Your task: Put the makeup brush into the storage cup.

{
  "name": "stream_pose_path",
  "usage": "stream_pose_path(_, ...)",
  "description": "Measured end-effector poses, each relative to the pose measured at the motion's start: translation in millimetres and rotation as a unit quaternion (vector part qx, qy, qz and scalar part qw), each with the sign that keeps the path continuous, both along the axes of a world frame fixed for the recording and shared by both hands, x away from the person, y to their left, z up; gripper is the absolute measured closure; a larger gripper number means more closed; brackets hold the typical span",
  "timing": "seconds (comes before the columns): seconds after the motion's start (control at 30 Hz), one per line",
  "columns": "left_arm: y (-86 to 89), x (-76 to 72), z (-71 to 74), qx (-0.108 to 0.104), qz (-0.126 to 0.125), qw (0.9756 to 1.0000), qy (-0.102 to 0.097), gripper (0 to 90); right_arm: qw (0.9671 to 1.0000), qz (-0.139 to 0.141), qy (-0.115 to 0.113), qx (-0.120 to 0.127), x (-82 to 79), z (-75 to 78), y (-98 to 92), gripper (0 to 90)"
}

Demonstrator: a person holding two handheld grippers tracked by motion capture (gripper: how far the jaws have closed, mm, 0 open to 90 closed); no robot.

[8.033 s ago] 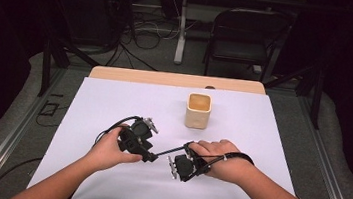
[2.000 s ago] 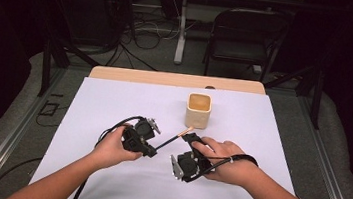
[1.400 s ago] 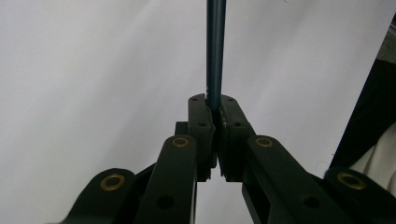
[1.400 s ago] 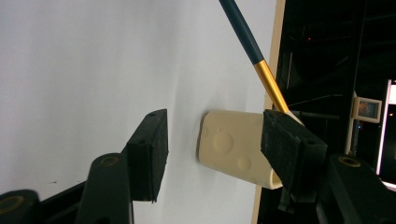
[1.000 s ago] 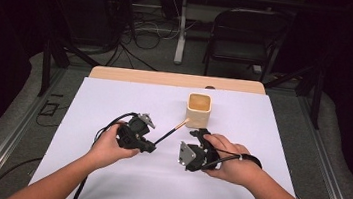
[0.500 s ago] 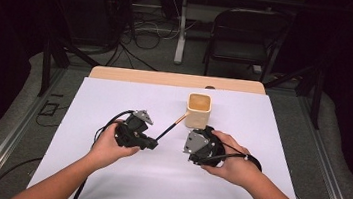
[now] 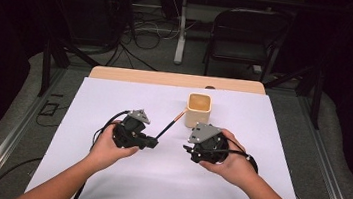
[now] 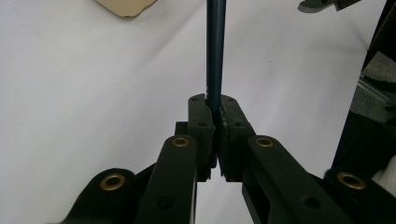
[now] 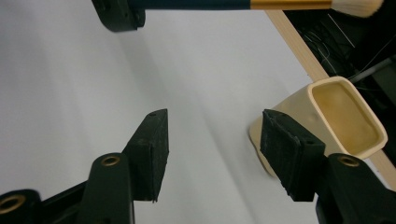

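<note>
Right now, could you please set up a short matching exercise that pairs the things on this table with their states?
Things:
1. brush
2. left gripper
3. right gripper
4. cup

States:
A. jaws apart, nothing between them
B. upright, open top
C. dark handle clamped, bristles toward the cup
D. jaws shut on a handle

Pairs: 1-C, 2-D, 3-A, 4-B

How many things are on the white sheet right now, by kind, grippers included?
Brush, dark handle with gold ferrule, clamped in the left gripper: 1
Cream square cup, standing apart from both grippers: 1
Grippers: 2, left gripper and right gripper
Total: 4
</note>
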State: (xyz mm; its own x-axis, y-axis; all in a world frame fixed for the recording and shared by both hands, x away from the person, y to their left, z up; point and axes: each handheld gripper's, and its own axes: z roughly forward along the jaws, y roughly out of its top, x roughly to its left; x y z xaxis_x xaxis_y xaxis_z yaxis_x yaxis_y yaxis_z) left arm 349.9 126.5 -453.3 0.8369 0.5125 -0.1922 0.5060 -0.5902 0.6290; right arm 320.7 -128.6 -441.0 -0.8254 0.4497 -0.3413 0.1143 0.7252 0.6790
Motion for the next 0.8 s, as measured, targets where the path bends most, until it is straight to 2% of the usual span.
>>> stream_pose_path(0.2, 0.7, -3.6, -1.0, -0.015, 0.008, 0.9997, -0.018, 85.4, 0.9985, -0.019, 0.019, 0.047, 6.8, 1.8, -3.7, 41.2)
stream_pose_path(0.33, 2.2, -5.1, -0.5, -0.025, 0.014, 0.9993, -0.024, 85.4, 0.9955, -0.025, 0.035, 0.084, 9.9, 2.8, -6.2, 41.2)
stream_pose_path(0.5, 3.1, -7.0, -0.6, -0.03, 0.014, 0.999, -0.03, 85.4, 0.9923, -0.032, 0.047, 0.11, 11.4, 4.0, -8.1, 41.6)
stream_pose_path(0.67, 2.9, -9.6, -3.3, -0.037, 0.017, 0.9986, -0.034, 85.4, 0.9849, -0.04, 0.067, 0.155, 14.0, 5.9, -11.2, 42.2)
stream_pose_path(0.8, 3.4, -11.1, -4.6, -0.048, 0.018, 0.998, -0.037, 85.4, 0.9745, -0.046, 0.091, 0.2, 17.7, 5.7, -14.3, 42.9)
